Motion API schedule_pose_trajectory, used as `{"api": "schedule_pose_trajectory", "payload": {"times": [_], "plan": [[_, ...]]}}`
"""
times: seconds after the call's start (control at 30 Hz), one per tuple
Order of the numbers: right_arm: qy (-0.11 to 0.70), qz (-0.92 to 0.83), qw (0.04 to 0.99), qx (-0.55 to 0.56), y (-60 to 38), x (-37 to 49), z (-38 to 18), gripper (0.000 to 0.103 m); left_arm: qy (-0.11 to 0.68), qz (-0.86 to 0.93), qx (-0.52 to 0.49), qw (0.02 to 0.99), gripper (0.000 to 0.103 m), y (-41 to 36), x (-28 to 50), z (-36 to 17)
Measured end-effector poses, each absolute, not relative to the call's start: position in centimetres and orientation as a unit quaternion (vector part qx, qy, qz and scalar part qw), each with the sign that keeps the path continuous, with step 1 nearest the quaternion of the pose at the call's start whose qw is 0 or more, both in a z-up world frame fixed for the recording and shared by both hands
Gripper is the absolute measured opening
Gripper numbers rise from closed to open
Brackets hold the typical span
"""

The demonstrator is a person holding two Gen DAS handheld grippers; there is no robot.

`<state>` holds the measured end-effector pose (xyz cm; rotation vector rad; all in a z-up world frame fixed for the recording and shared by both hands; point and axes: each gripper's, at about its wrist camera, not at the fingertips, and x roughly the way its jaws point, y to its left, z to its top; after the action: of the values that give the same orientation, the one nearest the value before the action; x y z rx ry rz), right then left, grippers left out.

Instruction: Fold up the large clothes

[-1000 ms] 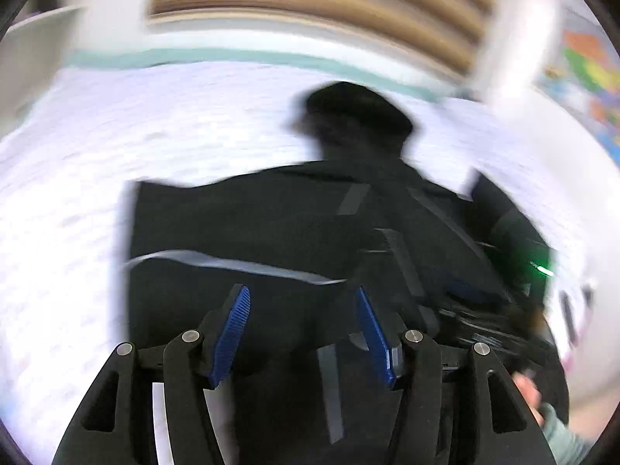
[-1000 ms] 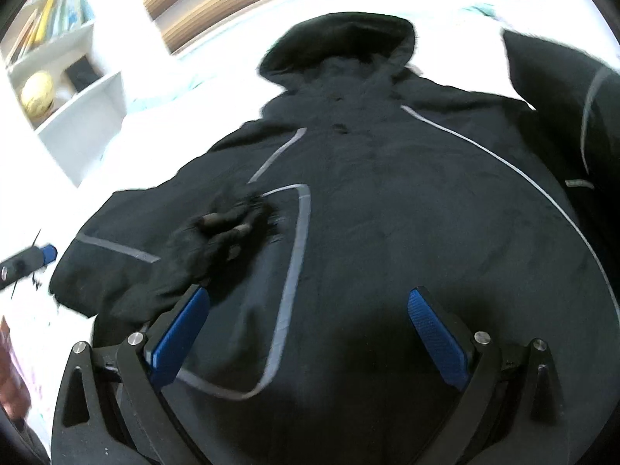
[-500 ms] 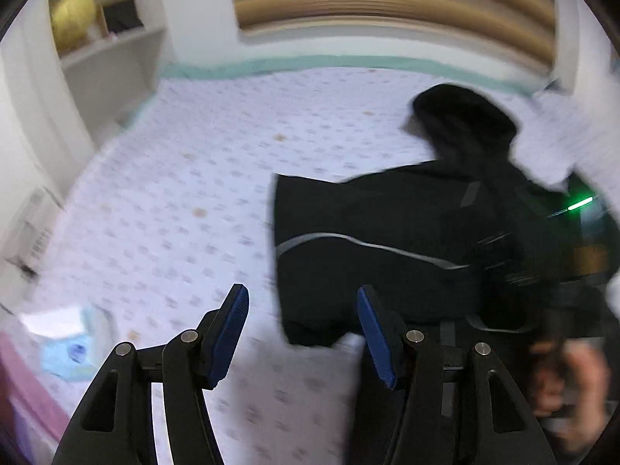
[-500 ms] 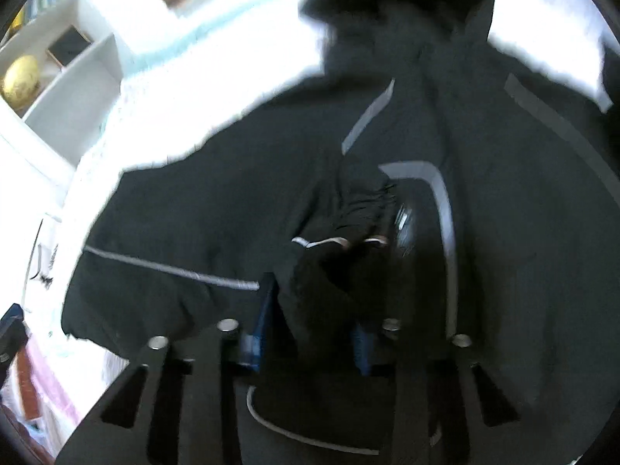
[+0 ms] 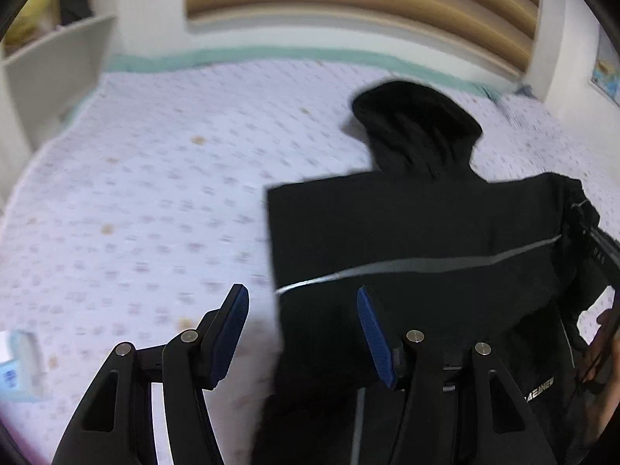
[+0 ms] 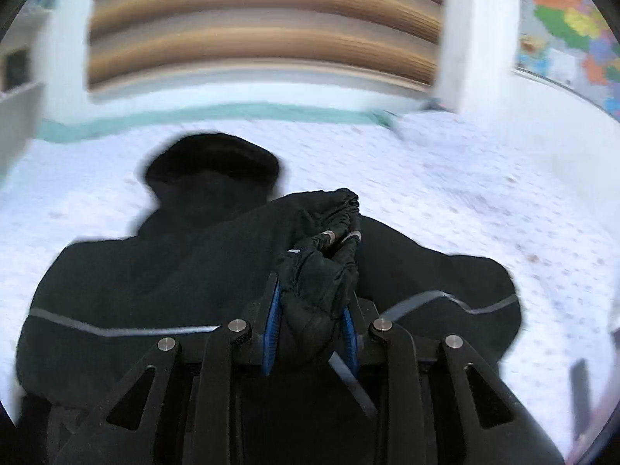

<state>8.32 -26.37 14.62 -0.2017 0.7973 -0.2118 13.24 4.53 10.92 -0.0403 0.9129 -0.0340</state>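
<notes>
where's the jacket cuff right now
In the right wrist view the elastic cuff sits centre frame, pinched in the right gripper and lifted above the black jacket, just right of its hood.

Patterned bedspread (image 5: 155,193), striped wooden headboard (image 5: 348,4), white shelves (image 5: 50,66), possibly a map (image 6: 573,31)
</notes>
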Motion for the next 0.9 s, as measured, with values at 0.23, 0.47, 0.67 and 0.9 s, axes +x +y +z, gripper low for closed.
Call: {"api": "schedule_pose_trajectory", "payload": {"times": [0.23, 0.47, 0.67, 0.9], "plan": [[0.524, -0.072, 0.838, -0.139, -28.5, 9.6, 4.5, 0.036, 0.497, -0.044, -0.020, 0.867, 0.060, 1.1, 17.3, 1.2], [0.524, -0.048, 0.846, -0.088, -30.8, 9.1, 4.7, 0.038, 0.483, -0.055, -0.016, 0.873, 0.061, 1.2, 16.6, 2.1], [0.451, -0.001, 0.888, -0.085, -27.6, 5.3, 11.1, 0.072, 0.447, -0.132, -0.054, 0.883, 0.061, -0.2, 14.3, 7.2], [0.446, 0.019, 0.888, -0.113, -24.2, 5.5, 12.1, 0.072, 0.492, -0.127, -0.063, 0.859, 0.061, -2.1, 16.6, 4.7]]}}
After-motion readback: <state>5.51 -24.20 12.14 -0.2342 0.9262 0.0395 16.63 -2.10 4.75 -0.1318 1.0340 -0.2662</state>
